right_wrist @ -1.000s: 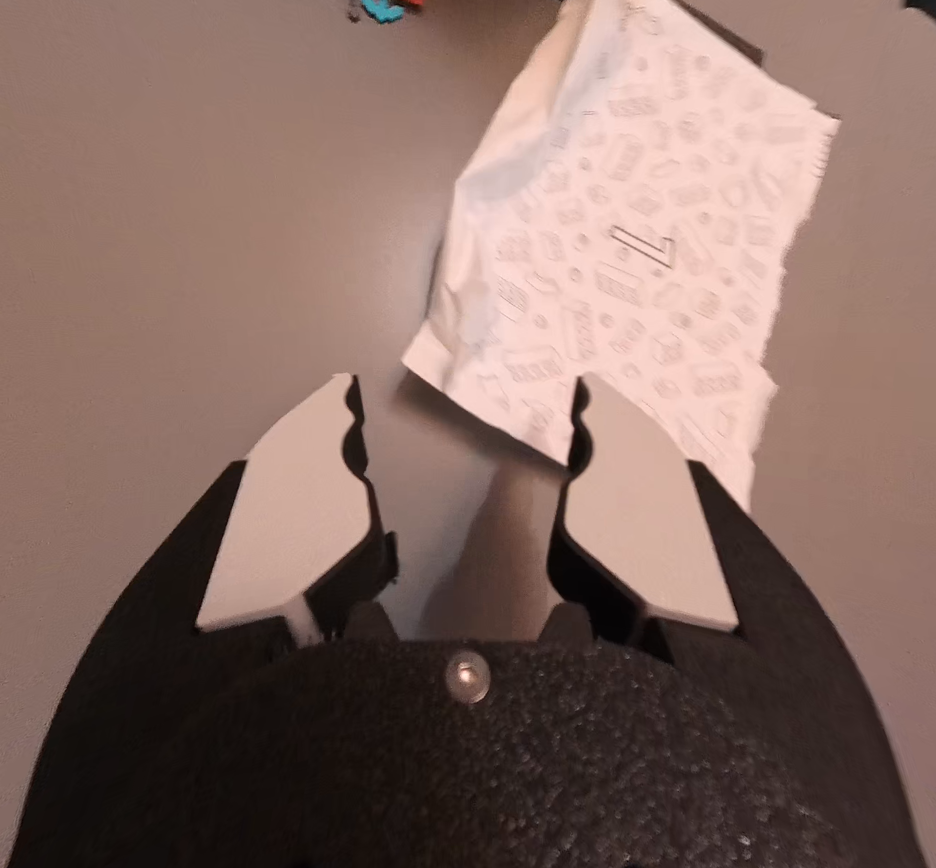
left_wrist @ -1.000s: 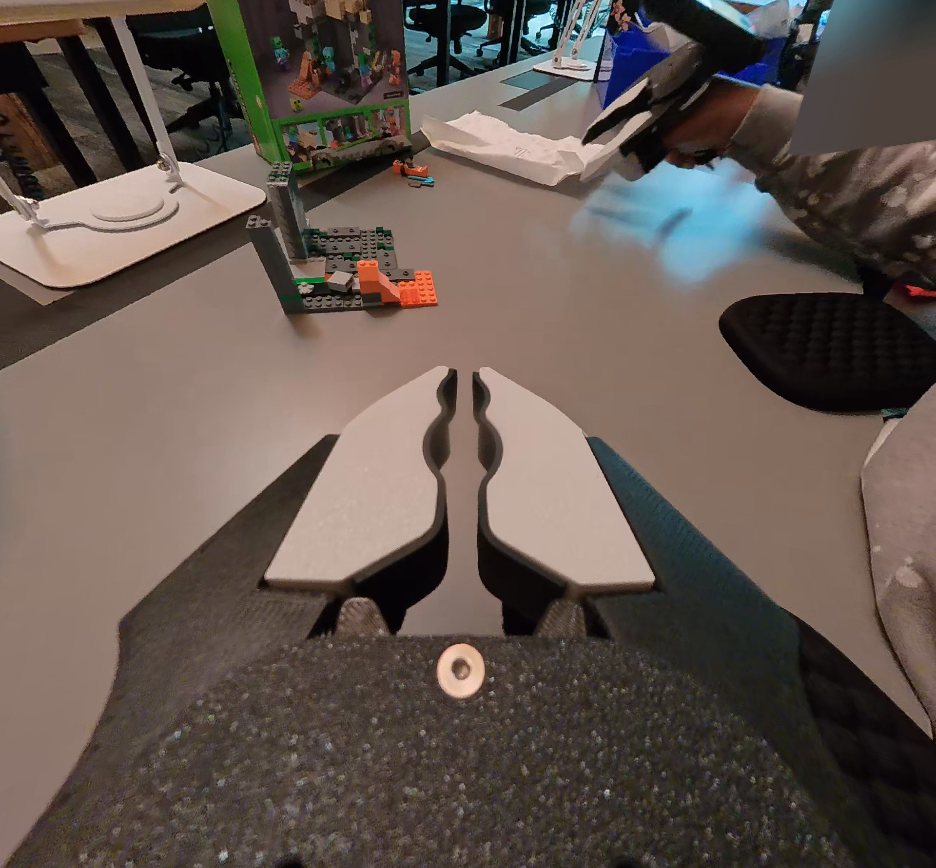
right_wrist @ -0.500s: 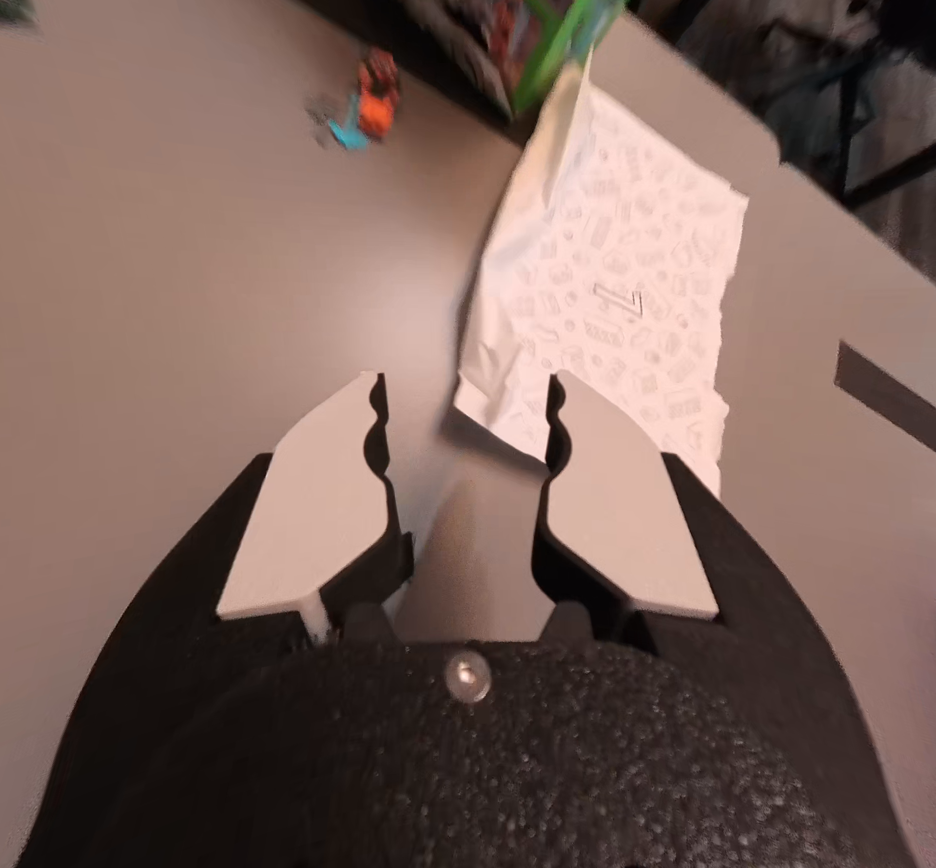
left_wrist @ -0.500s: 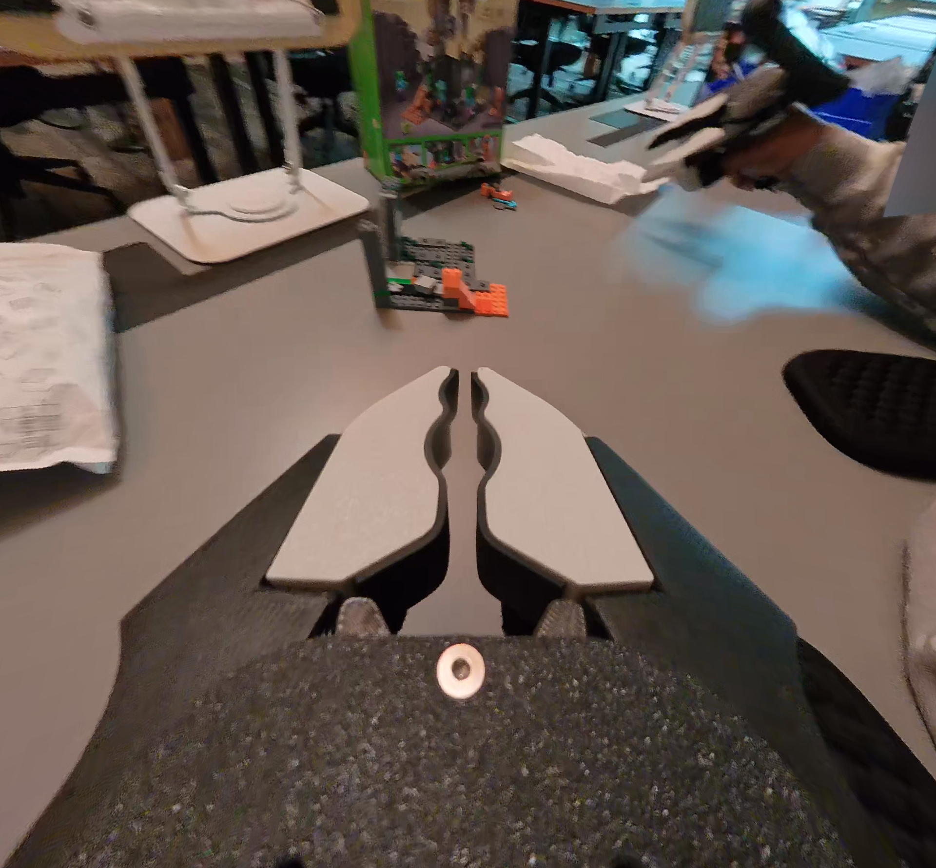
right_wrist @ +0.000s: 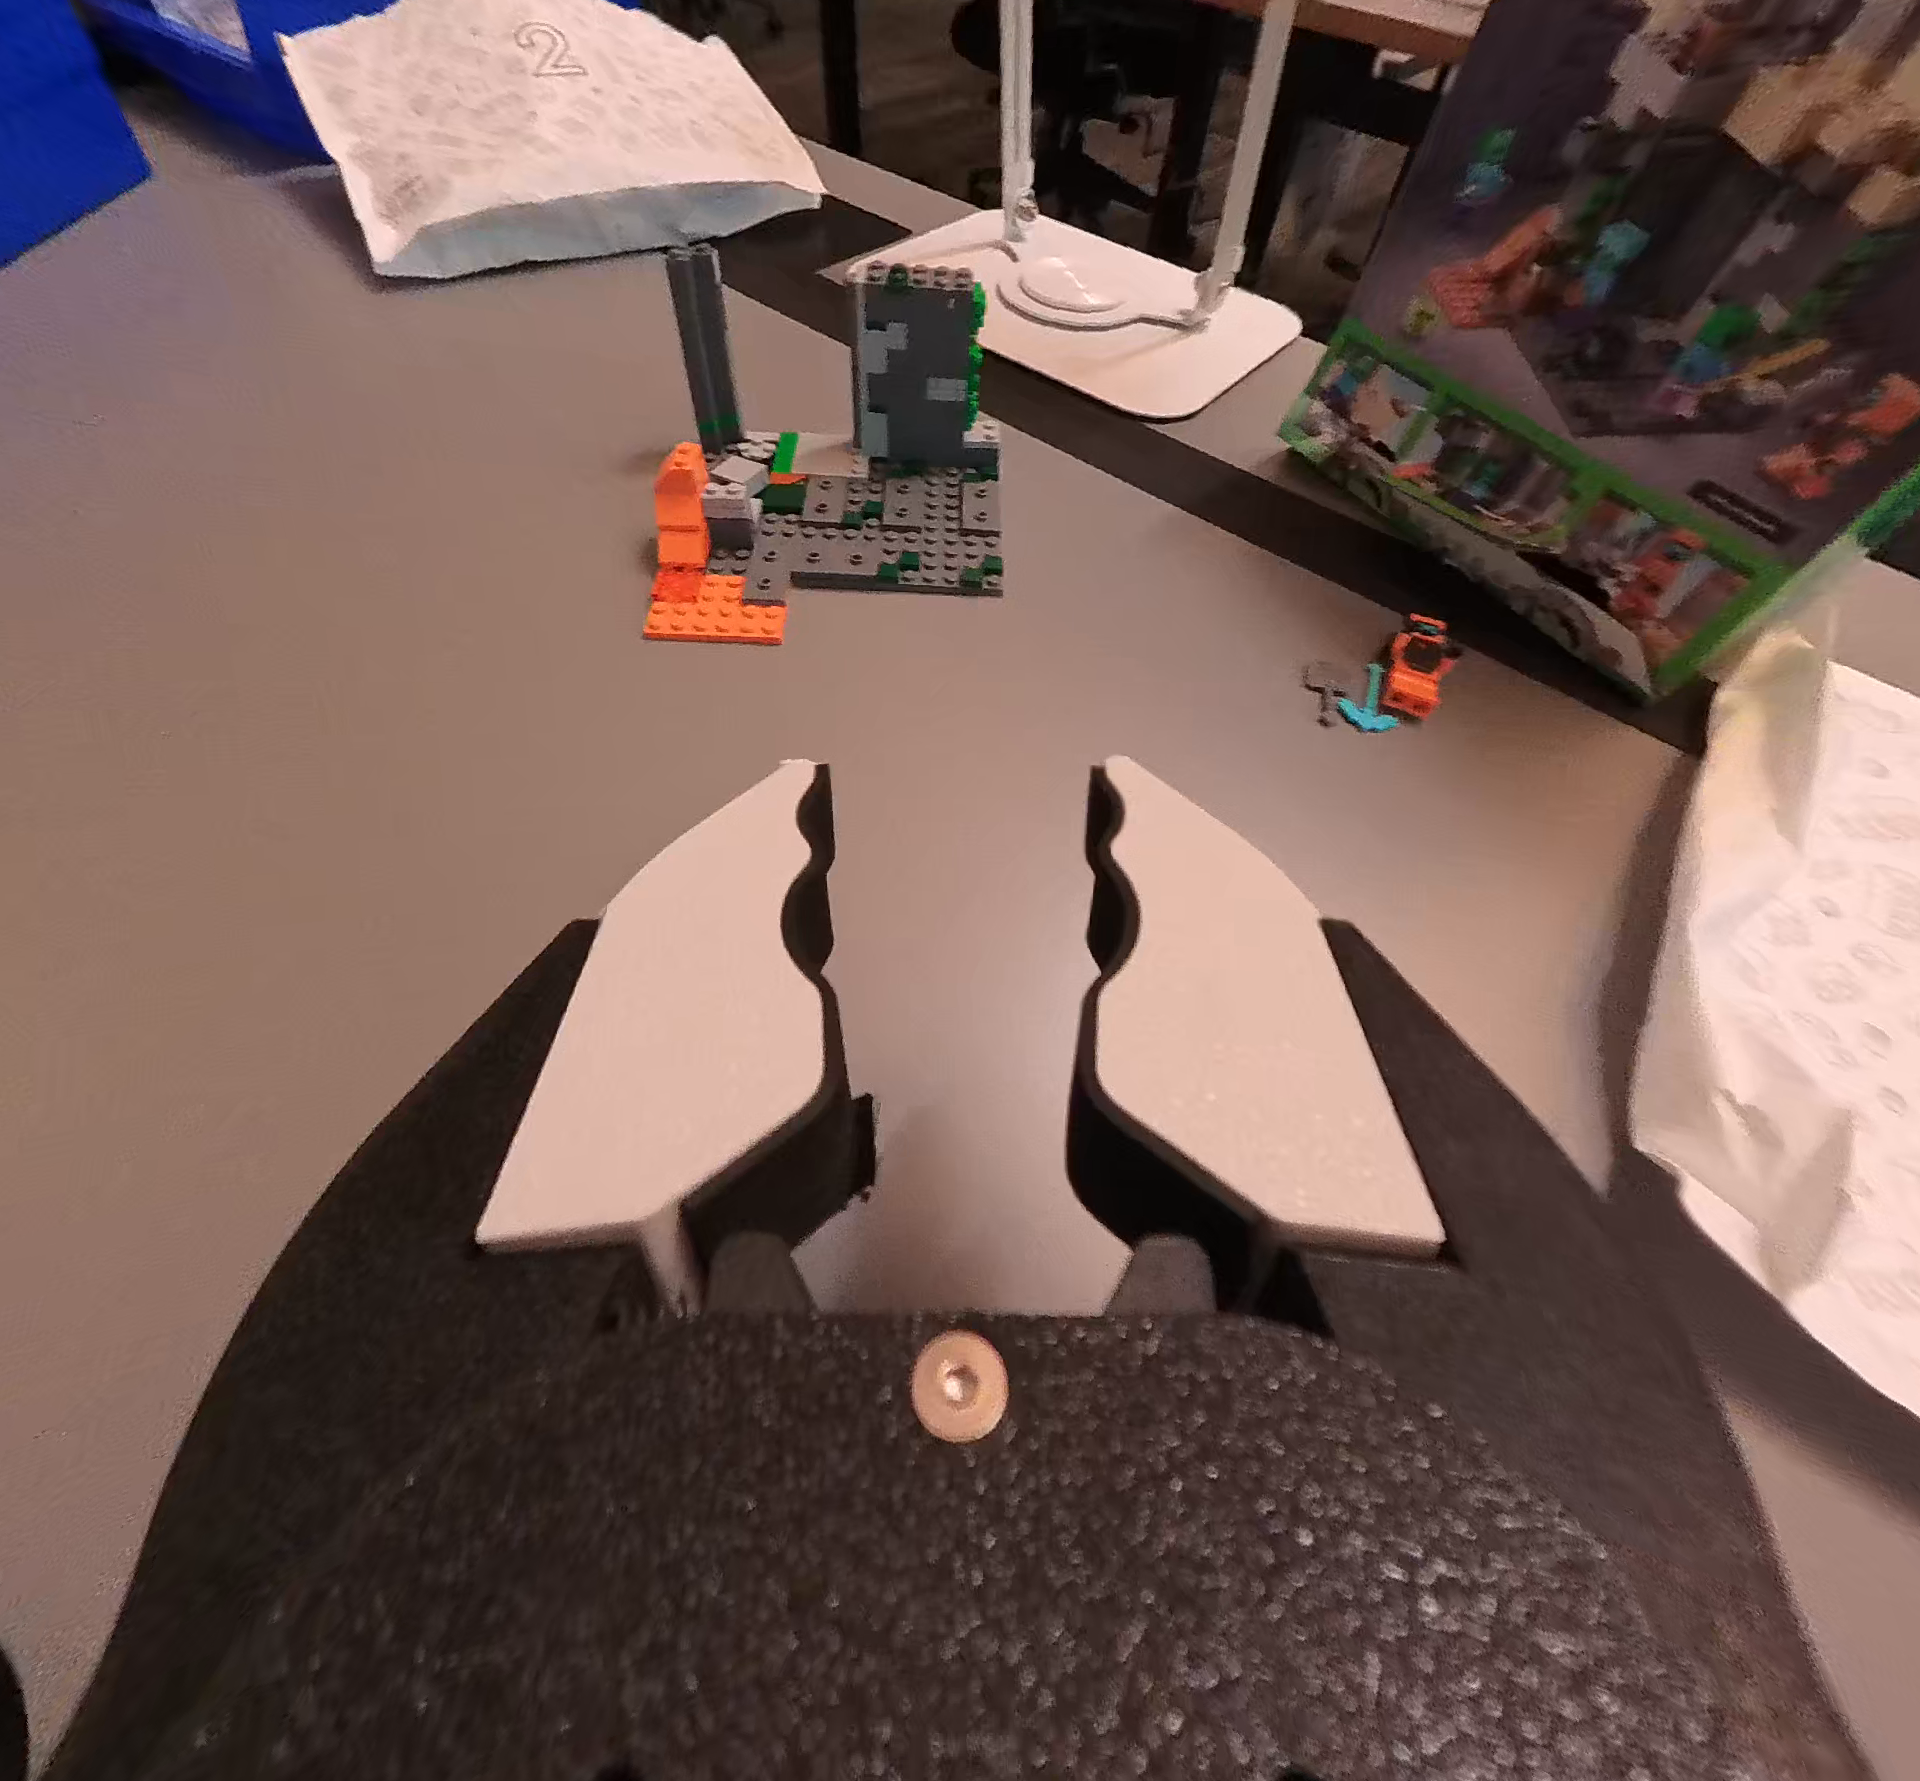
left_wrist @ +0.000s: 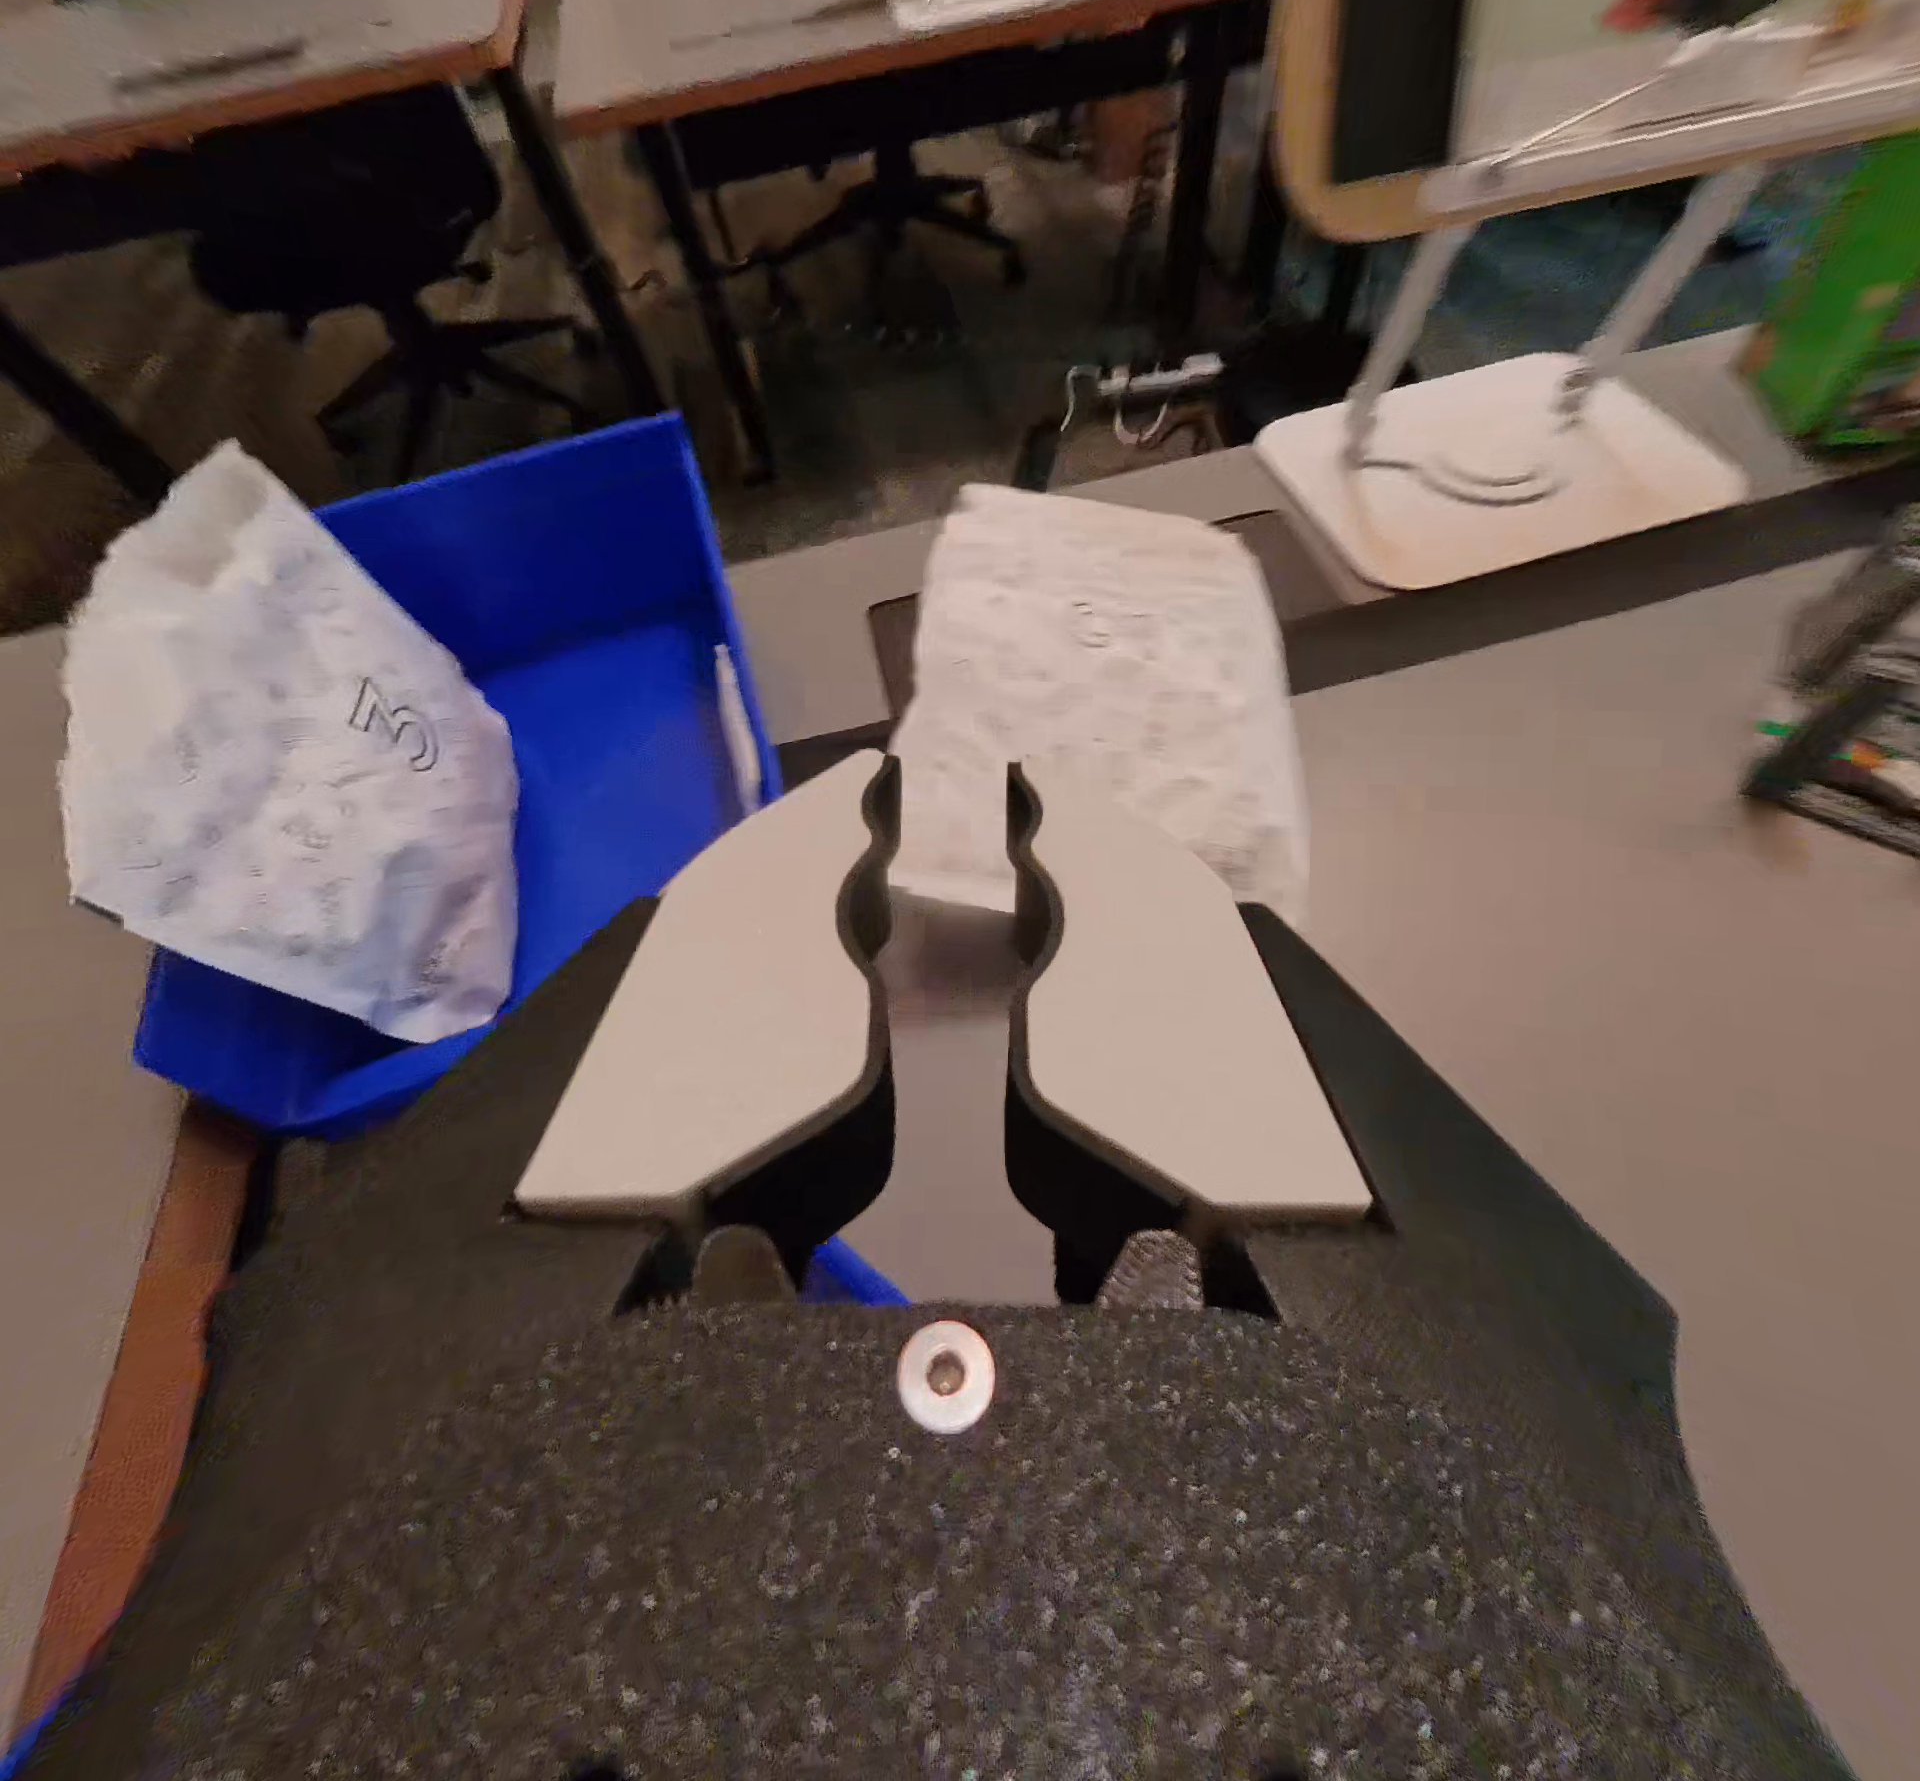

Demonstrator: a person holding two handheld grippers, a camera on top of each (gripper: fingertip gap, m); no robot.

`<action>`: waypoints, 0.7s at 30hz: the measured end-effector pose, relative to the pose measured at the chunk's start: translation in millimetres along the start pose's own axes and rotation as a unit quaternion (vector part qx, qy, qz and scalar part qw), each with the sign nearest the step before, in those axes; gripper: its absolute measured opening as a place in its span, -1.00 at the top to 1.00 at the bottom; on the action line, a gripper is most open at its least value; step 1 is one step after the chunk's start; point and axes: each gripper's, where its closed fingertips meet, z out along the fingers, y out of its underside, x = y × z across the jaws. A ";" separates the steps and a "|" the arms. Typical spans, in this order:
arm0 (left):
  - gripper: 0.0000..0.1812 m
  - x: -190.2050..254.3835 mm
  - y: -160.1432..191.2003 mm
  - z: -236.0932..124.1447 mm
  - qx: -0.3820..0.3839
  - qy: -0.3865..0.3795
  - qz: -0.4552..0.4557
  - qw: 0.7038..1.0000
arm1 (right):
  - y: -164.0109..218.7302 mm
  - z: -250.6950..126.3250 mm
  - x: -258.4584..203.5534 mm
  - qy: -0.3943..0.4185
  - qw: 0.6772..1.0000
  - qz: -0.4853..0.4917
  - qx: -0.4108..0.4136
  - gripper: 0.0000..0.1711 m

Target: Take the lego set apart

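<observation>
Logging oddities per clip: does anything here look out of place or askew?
A small orange figure lies tipped over on the table beside loose blue and grey bits, apart from the lego build. Nothing spilled or broken.

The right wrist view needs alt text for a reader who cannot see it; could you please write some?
A small grey, green and orange lego build stands untouched on a grey table, ahead of the open, empty right gripper. A white paper bag lies behind it, a green-edged set box to the right.

Ahead of my right gripper (right_wrist: pixel 958 775), the lego set (right_wrist: pixel 826 474) looked glossy plastic on the matt grey table (right_wrist: pixel 312 692); my fingers (right_wrist: pixel 707 993) were matt, smooth.
</observation>
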 end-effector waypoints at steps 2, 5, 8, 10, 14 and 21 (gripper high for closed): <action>0.77 -34.2 6.2 32.6 -0.041 -0.012 -0.031 0.999 | 2.8 5.2 -4.8 -0.014 1.000 0.010 -0.005 0.47; 0.67 -60.5 18.6 84.3 -0.087 0.017 -0.108 0.990 | 3.6 9.8 -9.5 -0.025 0.999 0.020 -0.008 0.49; 0.51 -76.4 47.5 131.3 -0.152 0.033 -0.175 0.972 | 5.2 11.6 -13.1 -0.028 0.999 0.020 -0.016 0.50; 0.46 -83.4 67.2 152.9 -0.192 0.028 -0.187 0.963 | 9.0 11.1 -12.6 -0.020 0.999 0.009 -0.028 0.51; 0.61 -76.3 84.4 172.1 -0.235 0.052 -0.175 0.955 | 19.4 10.8 -10.6 -0.010 0.999 -0.001 -0.048 0.54; 0.79 -73.2 77.1 165.8 -0.241 0.044 -0.141 0.959 | 29.3 22.4 -10.7 -0.019 0.998 0.001 -0.064 0.56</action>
